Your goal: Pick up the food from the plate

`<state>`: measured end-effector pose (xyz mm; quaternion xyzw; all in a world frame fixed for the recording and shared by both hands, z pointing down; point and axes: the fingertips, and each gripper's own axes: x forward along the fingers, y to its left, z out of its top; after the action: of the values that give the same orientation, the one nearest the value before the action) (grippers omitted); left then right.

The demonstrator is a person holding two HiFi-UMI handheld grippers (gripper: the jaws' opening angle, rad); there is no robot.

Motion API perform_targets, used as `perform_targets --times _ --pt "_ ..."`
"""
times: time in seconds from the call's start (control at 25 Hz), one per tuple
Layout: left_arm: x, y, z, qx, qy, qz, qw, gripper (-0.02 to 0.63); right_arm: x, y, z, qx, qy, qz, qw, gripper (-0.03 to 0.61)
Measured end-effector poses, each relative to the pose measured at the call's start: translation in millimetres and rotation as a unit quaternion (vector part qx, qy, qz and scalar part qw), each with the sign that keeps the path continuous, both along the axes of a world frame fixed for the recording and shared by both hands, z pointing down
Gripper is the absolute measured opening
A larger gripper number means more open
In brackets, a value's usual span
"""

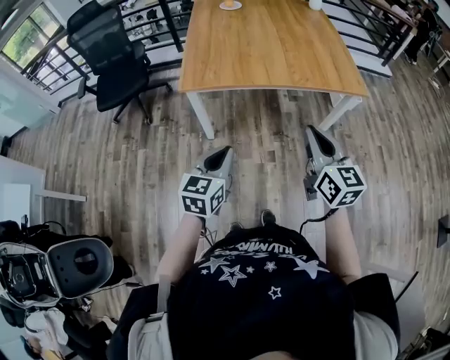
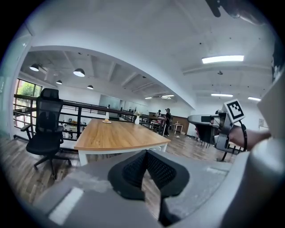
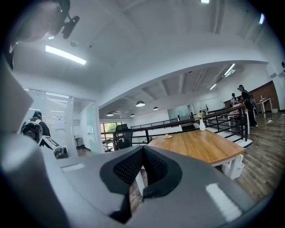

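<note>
A small white plate (image 1: 230, 5) with a round orange piece of food (image 3: 167, 135) sits at the far end of a long wooden table (image 1: 271, 49). The left gripper view has the same plate (image 2: 107, 121) far off. Both grippers hang in front of my body over the floor, well short of the table. My left gripper (image 1: 225, 150) is shut with nothing between its pads (image 2: 133, 167). My right gripper (image 1: 313, 131) is likewise shut and empty, and both point towards the table.
A black office chair (image 1: 112, 56) stands left of the table. A white vase (image 3: 201, 125) stands on the table's far right end. A black railing (image 2: 89, 111) runs behind the table. A scooter (image 1: 63, 267) is parked at my left. People stand far off at the right (image 3: 242, 100).
</note>
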<state>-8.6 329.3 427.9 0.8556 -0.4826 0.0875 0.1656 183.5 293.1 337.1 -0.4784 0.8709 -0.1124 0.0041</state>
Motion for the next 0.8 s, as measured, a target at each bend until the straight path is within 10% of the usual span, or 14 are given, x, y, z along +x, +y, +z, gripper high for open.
perform_targets --times 0.8 --pt "-27.9 27.2 54.1 -0.019 0.010 -0.006 0.9998 0.002 -33.0 26.1 67.8 -0.013 -0.030 -0.007 0.999 0.000"
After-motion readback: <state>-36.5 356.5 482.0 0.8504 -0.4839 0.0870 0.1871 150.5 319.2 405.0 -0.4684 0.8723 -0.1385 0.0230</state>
